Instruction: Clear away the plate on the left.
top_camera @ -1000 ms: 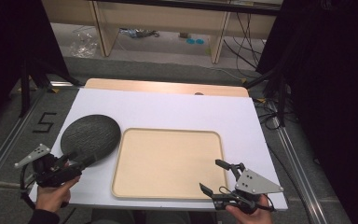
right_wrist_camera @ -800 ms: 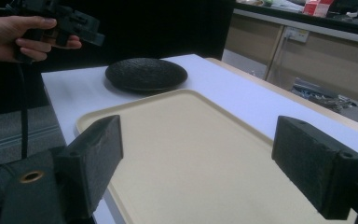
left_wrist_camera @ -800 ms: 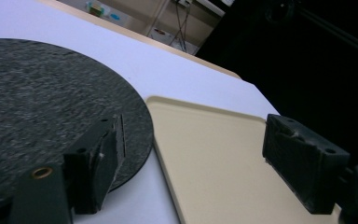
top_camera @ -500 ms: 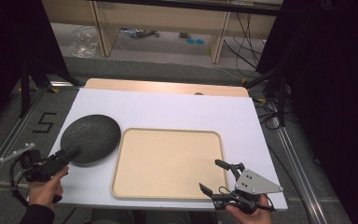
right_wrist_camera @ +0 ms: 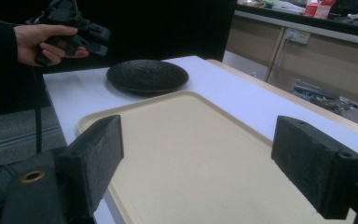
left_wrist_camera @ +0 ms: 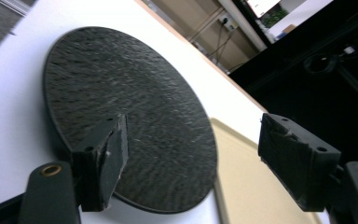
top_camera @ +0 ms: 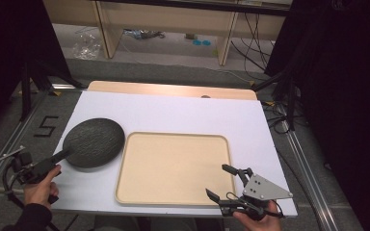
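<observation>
Left gripper drawn back off round rough-textured black plate; fingers apart.

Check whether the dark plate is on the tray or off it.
Off it. The dark plate lies flat on the white table, beside the tray's left rim; the tray holds nothing. The left tongs are open, near the plate's edge.

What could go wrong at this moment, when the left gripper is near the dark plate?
1. The left gripper has its jaws open at the near rim of the dark plate. The plate looks low and flat on the white table, so a jaw may push it instead of gripping it.
2. The plate lies right beside the beige tray; a push might slide it against the tray's rim.
3. The right gripper hovers open over the tray's near corner and might bump it.
</observation>
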`<act>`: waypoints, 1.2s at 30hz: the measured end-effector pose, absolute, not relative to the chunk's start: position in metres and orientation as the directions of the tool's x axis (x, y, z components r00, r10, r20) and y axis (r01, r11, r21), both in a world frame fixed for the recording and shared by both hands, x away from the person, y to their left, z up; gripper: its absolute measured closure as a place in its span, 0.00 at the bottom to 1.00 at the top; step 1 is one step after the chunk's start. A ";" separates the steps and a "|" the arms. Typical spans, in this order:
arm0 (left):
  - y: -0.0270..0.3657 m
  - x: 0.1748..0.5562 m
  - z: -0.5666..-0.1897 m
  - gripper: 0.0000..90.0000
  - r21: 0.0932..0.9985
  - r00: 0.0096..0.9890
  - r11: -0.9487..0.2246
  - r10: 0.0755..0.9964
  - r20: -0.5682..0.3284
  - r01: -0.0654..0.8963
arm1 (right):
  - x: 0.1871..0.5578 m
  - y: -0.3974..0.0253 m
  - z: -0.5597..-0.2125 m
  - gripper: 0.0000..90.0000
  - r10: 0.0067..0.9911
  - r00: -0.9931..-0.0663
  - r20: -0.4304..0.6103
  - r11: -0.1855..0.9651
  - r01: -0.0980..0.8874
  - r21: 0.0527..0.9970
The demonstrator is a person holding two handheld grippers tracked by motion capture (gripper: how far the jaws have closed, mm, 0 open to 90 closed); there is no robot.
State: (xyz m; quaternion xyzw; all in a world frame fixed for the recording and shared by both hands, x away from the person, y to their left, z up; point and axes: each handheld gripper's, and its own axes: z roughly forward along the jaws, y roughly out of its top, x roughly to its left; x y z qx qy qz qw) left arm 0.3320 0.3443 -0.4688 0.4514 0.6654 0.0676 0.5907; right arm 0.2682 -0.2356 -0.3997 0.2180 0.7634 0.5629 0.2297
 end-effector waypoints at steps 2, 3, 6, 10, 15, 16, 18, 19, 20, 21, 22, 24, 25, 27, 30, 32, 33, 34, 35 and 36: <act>0.346 0.334 -0.471 0.27 0.617 0.093 0.589 0.680 -0.727 0.522 | 0.268 -0.236 -0.400 0.20 0.589 -0.801 -0.108 0.277 0.074 0.958; 0.346 0.335 -0.471 0.27 0.614 0.083 0.595 0.680 -0.729 0.518 | 0.268 -0.236 -0.400 0.20 0.584 -0.804 -0.110 0.285 0.077 0.955; 0.348 0.339 -0.474 0.27 0.616 0.072 0.591 0.689 -0.722 0.521 | 0.268 -0.236 -0.400 0.20 0.588 -0.801 -0.108 0.277 0.074 0.958; 0.349 0.343 -0.476 0.27 0.619 0.050 0.575 0.710 -0.702 0.534 | 0.268 -0.236 -0.400 0.20 0.589 -0.801 -0.107 0.275 0.074 0.959; 0.352 0.346 -0.479 0.27 0.608 0.026 0.583 0.710 -0.704 0.539 | 0.268 -0.236 -0.400 0.20 0.587 -0.802 -0.108 0.276 0.073 0.958; 0.353 0.346 -0.480 0.27 0.608 0.023 0.581 0.712 -0.701 0.541 | 0.268 -0.236 -0.400 0.20 0.587 -0.802 -0.108 0.276 0.073 0.958; 0.355 0.347 -0.481 0.27 0.605 0.019 0.586 0.710 -0.704 0.539 | 0.268 -0.236 -0.400 0.20 0.580 -0.807 -0.111 0.285 0.074 0.956; 0.357 0.349 -0.483 0.27 0.600 0.011 0.587 0.710 -0.704 0.544 | 0.268 -0.236 -0.400 0.20 0.581 -0.806 -0.110 0.281 0.072 0.957; 0.357 0.349 -0.484 0.27 0.597 0.010 0.585 0.709 -0.705 0.548 | 0.268 -0.235 -0.400 0.20 0.588 -0.802 -0.109 0.276 0.072 0.959; 0.357 0.349 -0.484 0.27 0.597 0.010 0.585 0.709 -0.705 0.548 | 0.268 -0.235 -0.400 0.20 0.588 -0.802 -0.109 0.276 0.072 0.959; 0.358 0.350 -0.485 0.27 0.593 0.006 0.586 0.709 -0.705 0.552 | 0.268 -0.235 -0.400 0.20 0.587 -0.802 -0.110 0.275 0.070 0.959; 0.358 0.351 -0.486 0.28 0.593 0.003 0.584 0.711 -0.703 0.554 | 0.268 -0.236 -0.400 0.20 0.579 -0.808 -0.112 0.289 0.075 0.954; 0.358 0.353 -0.487 0.28 0.590 -0.003 0.583 0.713 -0.701 0.559 | 0.268 -0.235 -0.400 0.20 0.582 -0.805 -0.111 0.279 0.070 0.958; 0.358 0.354 -0.488 0.28 0.588 -0.002 0.584 0.710 -0.704 0.559 | 0.268 -0.235 -0.400 0.21 0.584 -0.804 -0.112 0.275 0.066 0.959; 0.360 0.356 -0.491 0.28 0.580 -0.011 0.583 0.711 -0.704 0.569 | 0.268 -0.236 -0.400 0.21 0.577 -0.809 -0.113 0.287 0.070 0.955; 0.360 0.356 -0.492 0.28 0.577 -0.014 0.583 0.710 -0.704 0.572 | 0.268 -0.235 -0.400 0.21 0.584 -0.804 -0.113 0.276 0.065 0.959; 0.360 0.357 -0.491 0.28 0.570 -0.028 0.587 0.710 -0.703 0.575 | 0.268 -0.235 -0.400 0.21 0.575 -0.810 -0.116 0.286 0.067 0.956; 0.361 0.358 -0.492 0.28 0.566 -0.021 0.591 0.702 -0.712 0.575 | 0.268 -0.235 -0.400 0.21 0.575 -0.810 -0.116 0.286 0.067 0.956; 0.362 0.358 -0.492 0.28 0.561 -0.024 0.595 0.698 -0.715 0.576 | 0.268 -0.236 -0.400 0.21 0.571 -0.813 -0.116 0.288 0.066 0.955; 0.362 0.359 -0.492 0.28 0.557 -0.028 0.598 0.696 -0.718 0.577 | 0.268 -0.235 -0.400 0.21 0.578 -0.807 -0.117 0.284 0.064 0.957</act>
